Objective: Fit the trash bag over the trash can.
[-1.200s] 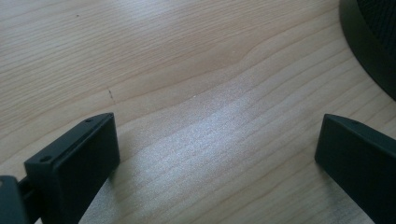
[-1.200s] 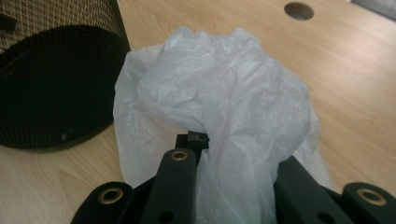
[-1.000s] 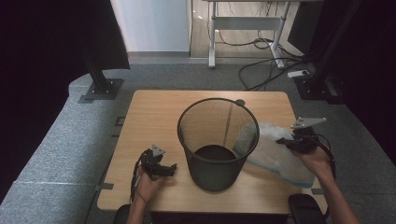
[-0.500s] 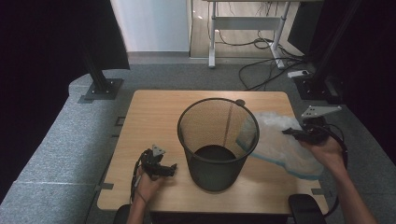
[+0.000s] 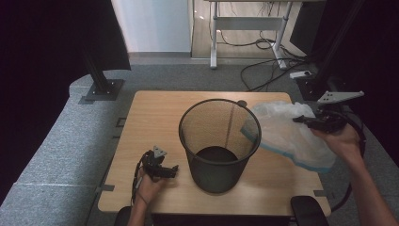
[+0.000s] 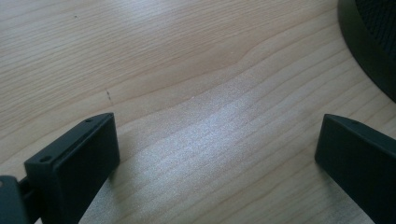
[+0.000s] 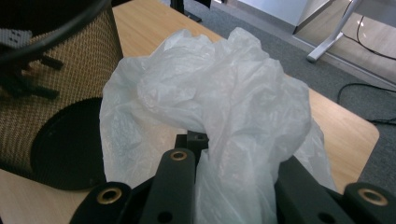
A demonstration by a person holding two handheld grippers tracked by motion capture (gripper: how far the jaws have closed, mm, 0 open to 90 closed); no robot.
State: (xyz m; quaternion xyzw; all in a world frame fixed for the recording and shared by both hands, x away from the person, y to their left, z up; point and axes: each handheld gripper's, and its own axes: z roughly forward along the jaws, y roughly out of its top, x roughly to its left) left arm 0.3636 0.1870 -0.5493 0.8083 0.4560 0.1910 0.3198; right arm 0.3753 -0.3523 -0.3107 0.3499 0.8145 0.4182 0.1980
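A black mesh wastebasket stands upright in the middle of the wooden table. To its right my right gripper is shut on a crumpled translucent plastic bag with a blue edge and holds it above the table, the bag's near side hanging beside the basket rim. In the right gripper view the bag bunches up between the jaws of the right gripper, with the basket at the left. My left gripper rests on the table left of the basket; its jaws stand open over bare wood.
The basket's base lies close to the left gripper's right jaw. Grey padding surrounds the table. Behind it are a black stand base, desk legs and floor cables. A black rounded pad sits at the table's near right corner.
My right hand has risen with the bag, lifting it off the table and up beside the basket rim. The left gripper has stayed where it was.
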